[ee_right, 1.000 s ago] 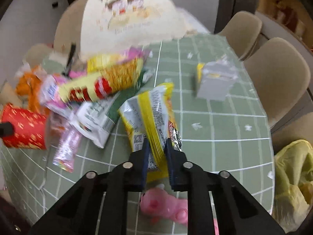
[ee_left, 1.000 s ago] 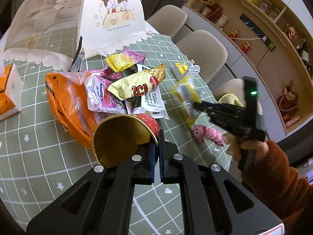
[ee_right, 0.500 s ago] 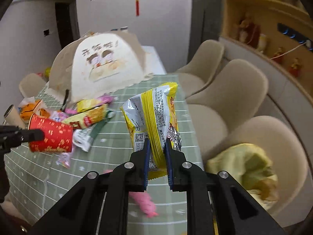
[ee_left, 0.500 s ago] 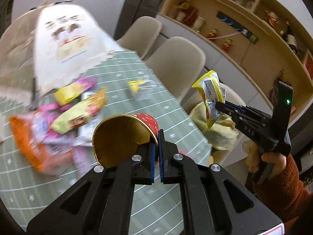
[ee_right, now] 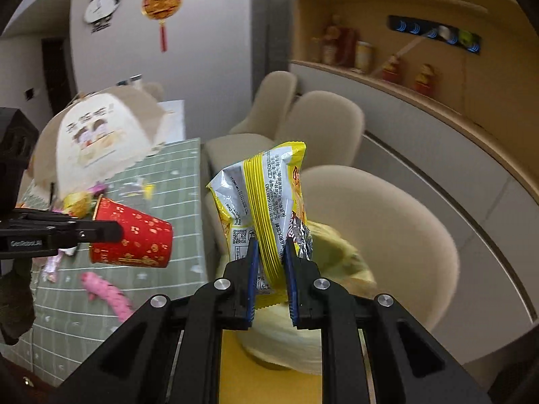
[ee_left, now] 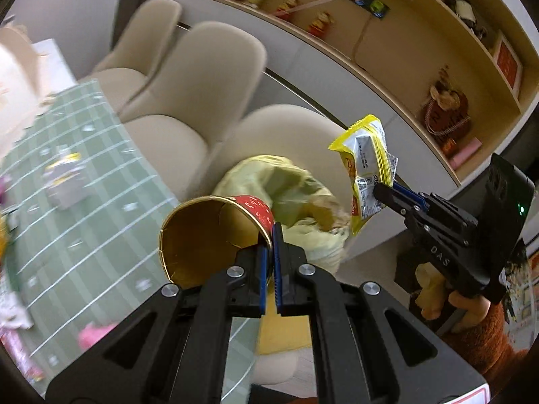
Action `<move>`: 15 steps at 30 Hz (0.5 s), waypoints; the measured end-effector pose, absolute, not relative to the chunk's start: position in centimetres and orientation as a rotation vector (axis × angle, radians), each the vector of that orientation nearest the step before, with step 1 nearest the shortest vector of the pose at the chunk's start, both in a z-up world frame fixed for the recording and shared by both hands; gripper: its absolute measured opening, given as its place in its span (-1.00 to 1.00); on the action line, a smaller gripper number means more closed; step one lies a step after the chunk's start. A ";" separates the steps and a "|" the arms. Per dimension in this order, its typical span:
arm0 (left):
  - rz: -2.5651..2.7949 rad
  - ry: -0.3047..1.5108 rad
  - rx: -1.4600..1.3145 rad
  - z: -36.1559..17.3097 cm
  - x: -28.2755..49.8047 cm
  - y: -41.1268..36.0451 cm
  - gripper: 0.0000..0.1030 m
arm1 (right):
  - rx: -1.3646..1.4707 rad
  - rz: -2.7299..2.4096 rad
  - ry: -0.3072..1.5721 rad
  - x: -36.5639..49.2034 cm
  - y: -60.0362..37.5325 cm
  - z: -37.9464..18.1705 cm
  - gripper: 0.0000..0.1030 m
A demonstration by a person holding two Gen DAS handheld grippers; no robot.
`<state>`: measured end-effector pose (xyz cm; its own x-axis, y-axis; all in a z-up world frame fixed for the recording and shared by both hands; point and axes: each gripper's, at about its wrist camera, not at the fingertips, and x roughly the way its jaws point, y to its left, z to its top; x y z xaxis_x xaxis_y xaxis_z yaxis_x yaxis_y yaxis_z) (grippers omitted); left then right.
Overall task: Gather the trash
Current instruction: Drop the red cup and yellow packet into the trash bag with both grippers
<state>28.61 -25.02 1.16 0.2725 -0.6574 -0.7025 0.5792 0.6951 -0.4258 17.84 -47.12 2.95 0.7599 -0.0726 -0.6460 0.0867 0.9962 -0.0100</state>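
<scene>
Carrying both loads toward the crumpled pale-yellow plastic trash bag on the beige chair seat, so this is the transport-to-drop step. Left gripper is pressed nearly together, pinching the rim of the red paper cup with gold lining, centre of the left wrist view, mouth facing the camera, bag just behind it. Right gripper is pinching the yellow-and-silver foil snack wrapper by its lower edge, wrapper upright, centre of the right wrist view, bag partly hidden below and behind it. More wrappers appear to sit on the green grid-cloth bench at left, too blurred to sort. Next move, my read: get each gripper over the bag mouth, then spread the jaws; bag opening looks slumped, so aim matters.
</scene>
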 end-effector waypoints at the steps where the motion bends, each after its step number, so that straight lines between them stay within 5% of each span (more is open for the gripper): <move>1: -0.851 1.006 -0.093 0.9 29.1 -26.4 -0.95 | 0.024 -0.108 0.702 17.7 -48.2 2.8 -0.69; 12: -0.904 1.118 -0.051 -3.6 32.5 -38.0 -0.92 | 0.078 -0.191 0.735 16.6 -55.2 0.7 -0.69; 13: -0.896 1.131 -0.043 -4.3 32.8 -38.7 -0.86 | 0.085 -0.190 0.736 16.5 -55.6 0.5 -0.69; 15: -0.872 1.159 -0.031 -5.4 33.2 -39.6 -0.34 | 0.094 -0.189 0.736 16.5 -56.2 0.3 -0.70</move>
<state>33.15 -39.56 -5.38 0.1201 -0.6116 -0.7820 0.5814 0.6818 -0.4439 16.51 -56.24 0.30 0.7253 -0.1378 -0.6745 0.2035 0.9789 0.0189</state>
